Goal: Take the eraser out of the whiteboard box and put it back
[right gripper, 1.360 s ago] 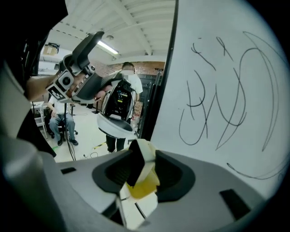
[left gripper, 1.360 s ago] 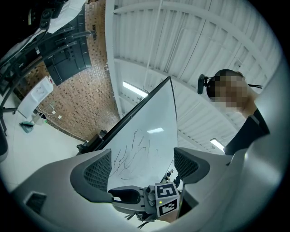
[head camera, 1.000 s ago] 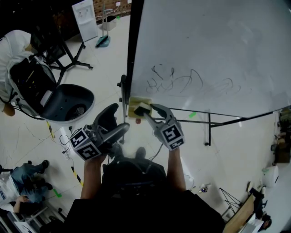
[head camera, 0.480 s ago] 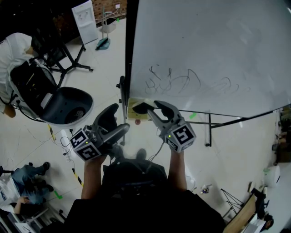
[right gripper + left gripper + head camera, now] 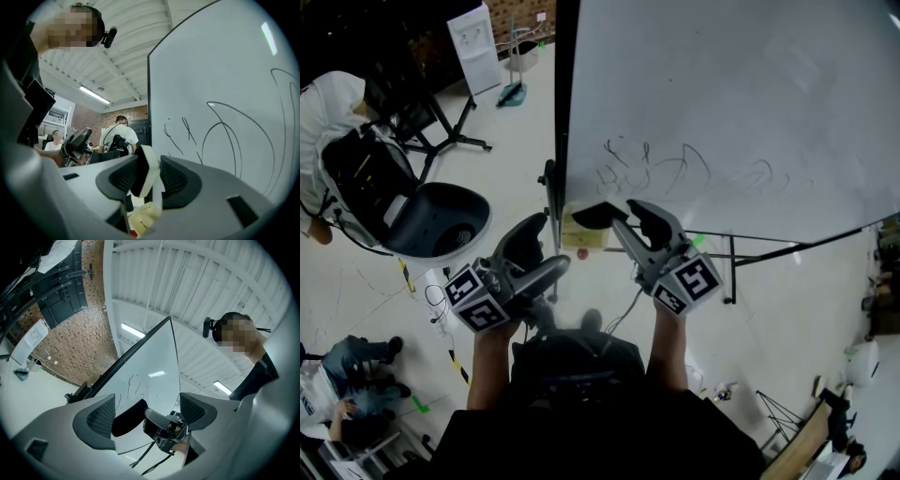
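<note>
My right gripper [image 5: 614, 218] is shut on the eraser [image 5: 591, 216], which shows dark in the head view, just above the yellowish whiteboard box [image 5: 581, 234] at the board's lower left corner. In the right gripper view the eraser [image 5: 145, 169] stands on edge between the pads, white body with a black felt face, and the box [image 5: 143, 216] lies below it. The whiteboard [image 5: 731, 103] with dark scribbles [image 5: 666, 169] rises close in front. My left gripper [image 5: 548, 242] hangs open and empty to the left of the box; its view looks through the jaws at the eraser [image 5: 127, 416].
A black chair [image 5: 436, 217] with a backpack stands to the left, beside a person in a white shirt [image 5: 323, 98]. Another person sits on the floor at the lower left [image 5: 352, 370]. The board's black frame edge [image 5: 562, 103] and stand bar [image 5: 731, 267] are close by.
My right gripper has lifted the eraser up out of the box and toward the board's lower edge, rolling a little. The left gripper has stayed where it was.
</note>
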The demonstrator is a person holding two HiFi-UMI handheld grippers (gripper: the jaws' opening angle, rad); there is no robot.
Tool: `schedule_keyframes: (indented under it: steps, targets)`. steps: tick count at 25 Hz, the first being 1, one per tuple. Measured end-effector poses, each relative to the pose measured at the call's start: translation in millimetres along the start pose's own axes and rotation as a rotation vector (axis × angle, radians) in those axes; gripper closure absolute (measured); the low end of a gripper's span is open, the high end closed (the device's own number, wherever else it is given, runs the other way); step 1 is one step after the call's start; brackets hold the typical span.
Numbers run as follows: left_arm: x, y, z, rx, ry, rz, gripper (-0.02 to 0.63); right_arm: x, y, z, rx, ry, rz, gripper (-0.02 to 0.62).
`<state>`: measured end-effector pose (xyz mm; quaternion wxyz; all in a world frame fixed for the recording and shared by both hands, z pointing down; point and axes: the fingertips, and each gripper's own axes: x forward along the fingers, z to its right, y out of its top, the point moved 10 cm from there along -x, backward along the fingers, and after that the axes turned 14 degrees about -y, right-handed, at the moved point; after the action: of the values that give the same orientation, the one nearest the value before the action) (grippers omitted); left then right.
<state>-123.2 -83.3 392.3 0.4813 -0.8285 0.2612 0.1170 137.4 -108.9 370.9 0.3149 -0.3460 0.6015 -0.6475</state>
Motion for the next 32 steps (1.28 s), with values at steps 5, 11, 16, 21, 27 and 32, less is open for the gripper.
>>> schedule_keyframes:
  steps: [5,11,16,21,27,32]
  targets:
    - [3,2,1,0.007,-0.005,-0.003,0.178,-5,12,2,0.026,0.007,0.05,0.428]
    - [6,5,2,0.015,-0.01,-0.001,0.178,-11,25,5,0.081,0.019,0.122,0.428]
    - [8,7,2,0.017,-0.011,-0.002,0.178,-19,35,9,0.132,0.027,0.191,0.43]
    - [10,9,3,0.026,-0.014,-0.002,0.178,-25,44,12,0.163,0.029,0.248,0.43]
    - [9,11,5,0.019,-0.005,-0.016,0.178,-31,52,14,0.216,0.04,0.312,0.431]
    - [11,12,5,0.037,-0.016,-0.006,0.178,-35,57,17,0.255,0.052,0.35,0.431]
